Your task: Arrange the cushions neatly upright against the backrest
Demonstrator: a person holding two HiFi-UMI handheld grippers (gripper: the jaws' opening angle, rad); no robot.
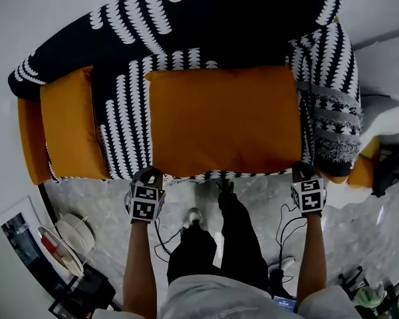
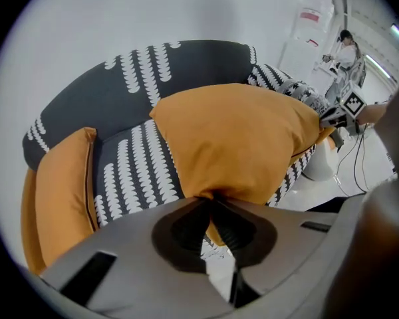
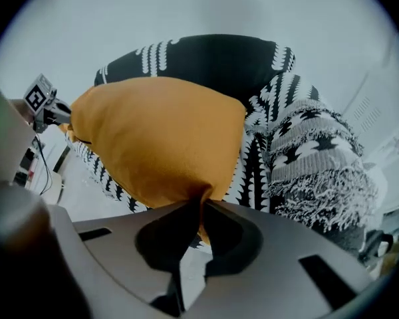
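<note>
A black sofa w/ white scalloped print (image 1: 186, 18) is seen from above, set on a pale marble floor (image 1: 253, 191). A large orange rectangular fabric cushion (image 1: 223, 118) is laid across the seat, its far long edge toward the backrest and its near long edge at the seat's front. A smaller orange fabric cushion (image 1: 70, 128) is propped at the sofa's left end, apart from the large one. A grey-and-white knitted fringed throw (image 1: 332, 125) is draped over the right arm, just beside the large cushion. The cushion's near-left corner is pinched btwn the closed jaws of the L gripper (image 2: 213, 201); its near-right corner is likewise clamped in the jaws of the R gripper (image 3: 201, 208).
</note>
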